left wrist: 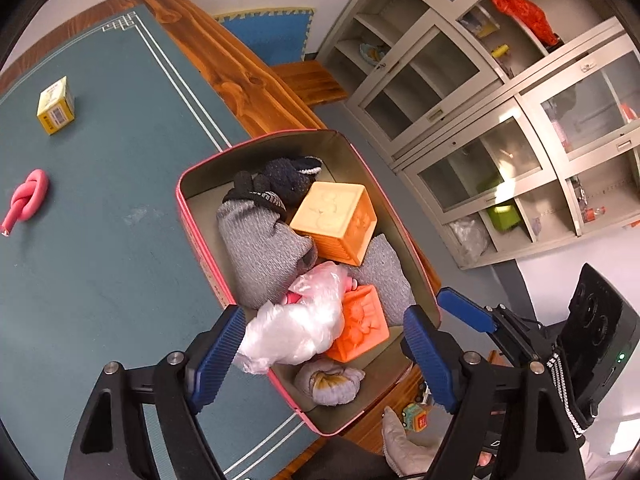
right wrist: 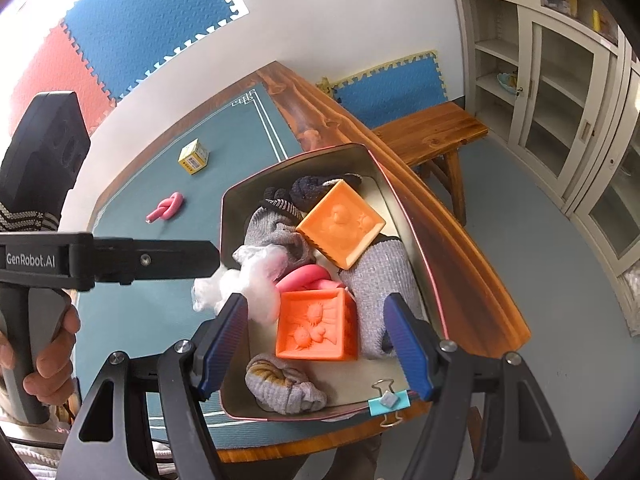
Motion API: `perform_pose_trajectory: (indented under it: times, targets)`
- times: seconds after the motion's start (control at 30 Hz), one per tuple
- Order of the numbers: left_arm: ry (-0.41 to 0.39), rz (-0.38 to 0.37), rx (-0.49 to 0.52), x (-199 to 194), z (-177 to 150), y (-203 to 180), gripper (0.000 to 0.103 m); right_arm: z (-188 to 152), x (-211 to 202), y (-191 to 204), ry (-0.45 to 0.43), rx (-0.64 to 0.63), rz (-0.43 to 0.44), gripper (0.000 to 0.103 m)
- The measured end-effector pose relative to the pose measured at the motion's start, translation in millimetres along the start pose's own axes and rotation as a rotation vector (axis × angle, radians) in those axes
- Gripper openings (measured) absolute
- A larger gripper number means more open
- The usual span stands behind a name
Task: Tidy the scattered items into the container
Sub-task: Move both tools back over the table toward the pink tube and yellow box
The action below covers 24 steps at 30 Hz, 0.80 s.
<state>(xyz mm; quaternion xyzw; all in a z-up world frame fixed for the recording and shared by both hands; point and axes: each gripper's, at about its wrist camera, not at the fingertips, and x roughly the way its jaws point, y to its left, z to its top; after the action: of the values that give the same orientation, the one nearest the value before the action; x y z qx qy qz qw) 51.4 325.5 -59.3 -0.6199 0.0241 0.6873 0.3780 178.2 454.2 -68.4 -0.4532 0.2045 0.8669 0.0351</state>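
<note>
Teal mat beyond tin: we see pink knot far-left of left tongs, long axis slanting. Both tongs, right too, gape empty over tin; left nearer.

left gripper fingers spread, right gripper likewise

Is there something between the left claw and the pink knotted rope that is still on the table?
Nothing visible blocks it. The left claw hangs open over the container, and the pink knotted rope lies apart on bare green mat. The yellow box sits farther away, off that line.
</note>
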Motion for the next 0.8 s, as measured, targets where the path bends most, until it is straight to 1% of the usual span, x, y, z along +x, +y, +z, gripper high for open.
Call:
perform_pose_trajectory:
  times: [0.17, 0.33, 0.37, 0.57, 0.6, 0.67, 0.8]
  targets:
    - [-0.024, 0.001, -0.023, -6.7, -0.2, 5.1, 0.083, 5.4, 4.0, 9.8, -0.002, -0.029, 0.012, 0.074]
    - [-0.060, 0.013, -0.047, -17.4, -2.1, 11.8, 0.083, 24.7, 19.7, 30.5, -0.013, -0.092, 0.025, 0.074]
    - [-0.066, 0.017, -0.050, -19.1, -2.5, 13.5, 0.083, 27.5, 26.2, 34.7, -0.006, -0.107, 0.024, 0.074]
    - [-0.109, 0.054, -0.095, -33.5, -8.5, 33.2, 0.083, 17.4, 61.6, 43.4, 0.092, -0.168, -0.016, 0.074]
    - [-0.116, 0.056, -0.109, -36.5, -9.6, 39.1, 0.083, 15.1, 61.9, 43.0, 0.099, -0.171, -0.019, 0.075]
    - [-0.127, 0.060, -0.139, -40.7, -11.4, 50.1, 0.083, 10.3, 62.3, 42.2, 0.112, -0.178, -0.024, 0.079]
    - [-0.142, 0.064, -0.185, -47.6, -14.1, 70.1, 0.083, 1.0, 63.4, 41.8, 0.147, -0.197, -0.041, 0.080]
